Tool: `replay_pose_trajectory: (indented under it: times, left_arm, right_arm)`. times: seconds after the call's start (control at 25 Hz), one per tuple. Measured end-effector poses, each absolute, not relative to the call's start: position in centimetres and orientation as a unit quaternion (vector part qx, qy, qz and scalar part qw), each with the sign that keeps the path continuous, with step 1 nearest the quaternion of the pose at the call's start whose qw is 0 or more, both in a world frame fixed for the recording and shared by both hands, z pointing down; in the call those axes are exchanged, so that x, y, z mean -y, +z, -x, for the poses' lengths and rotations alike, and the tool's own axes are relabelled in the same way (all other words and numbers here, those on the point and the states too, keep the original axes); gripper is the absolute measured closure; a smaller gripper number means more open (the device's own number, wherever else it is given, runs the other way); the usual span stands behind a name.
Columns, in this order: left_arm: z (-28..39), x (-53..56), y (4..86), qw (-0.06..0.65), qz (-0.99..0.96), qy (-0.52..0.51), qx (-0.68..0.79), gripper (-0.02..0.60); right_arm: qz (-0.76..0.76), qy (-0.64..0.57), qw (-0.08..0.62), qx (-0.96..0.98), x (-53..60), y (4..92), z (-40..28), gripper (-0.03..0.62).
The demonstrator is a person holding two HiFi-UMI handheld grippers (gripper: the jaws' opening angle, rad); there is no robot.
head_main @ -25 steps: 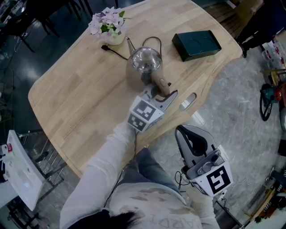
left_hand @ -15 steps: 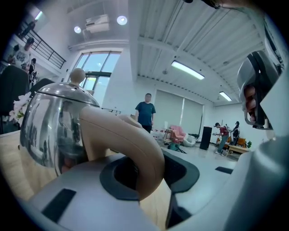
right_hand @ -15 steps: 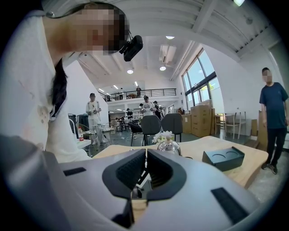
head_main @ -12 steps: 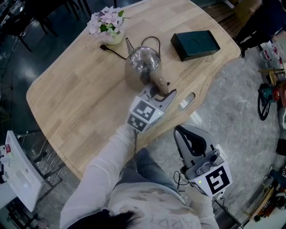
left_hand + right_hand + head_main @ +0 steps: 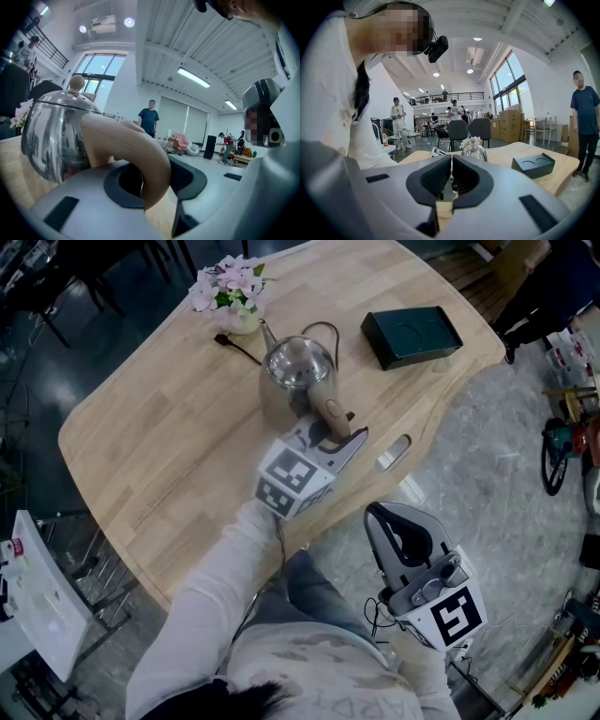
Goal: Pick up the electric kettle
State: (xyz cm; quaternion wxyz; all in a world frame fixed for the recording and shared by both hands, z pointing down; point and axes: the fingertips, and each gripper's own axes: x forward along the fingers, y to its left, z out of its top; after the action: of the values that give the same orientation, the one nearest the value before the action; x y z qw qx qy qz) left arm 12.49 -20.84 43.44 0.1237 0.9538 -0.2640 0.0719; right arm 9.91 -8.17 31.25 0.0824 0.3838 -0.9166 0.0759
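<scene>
The steel electric kettle stands out near the middle of the wooden table, its spout toward the flowers. Its beige handle points back at me. My left gripper is shut on that handle. In the left gripper view the handle fills the gap between the pads, with the shiny body just behind. From these views I cannot tell whether the kettle's base is off the table. My right gripper hangs below the table's near edge, jaws shut on nothing. It looks across at the kettle.
A pot of pink flowers stands at the far edge, close to the spout. A black cable lies beside it. A dark green box sits at the far right. A white rack stands on the floor at left. People stand in the room beyond.
The left gripper and the kettle have shifted a little to the left and toward the flowers. The right gripper has kept still.
</scene>
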Motion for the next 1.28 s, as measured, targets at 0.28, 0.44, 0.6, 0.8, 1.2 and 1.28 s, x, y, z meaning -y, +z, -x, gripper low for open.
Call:
replay_pose_trajectory:
  times: [0.28,0.44,0.6,0.8,1.2,1.28]
  left_arm:
    - [-11.7,18.1,40.0,0.053,-0.964,0.092,0.243,0.453]
    - [-10.6,16.1,38.0,0.032,-0.967,0.101,0.232,0.451]
    - [-9.3,13.6,36.0,0.018,-0.968,0.106,0.226,0.451]
    - [-7.5,10.1,33.5,0.001,-0.969,0.105,0.222,0.451]
    - [-3.6,1.8,30.0,-0.010,-0.969,0.098,0.226,0.451]
    - [-2.6,0.0,29.5,-0.009,-0.969,0.091,0.228,0.451]
  right_arm:
    - [-0.370,0.067,0.073,0.924,7.3,30.3,-8.4,0.576]
    - [-0.364,0.060,0.067,0.927,6.3,29.4,-7.3,0.576]
    - [-0.364,0.051,0.061,0.928,4.9,28.3,-6.6,0.576]
    - [-0.367,0.038,0.056,0.928,2.6,27.1,-5.7,0.576]
    - [-0.378,0.013,0.045,0.925,-3.3,25.2,-3.6,0.576]
    - [-0.380,0.008,0.045,0.924,-4.7,25.3,-2.9,0.576]
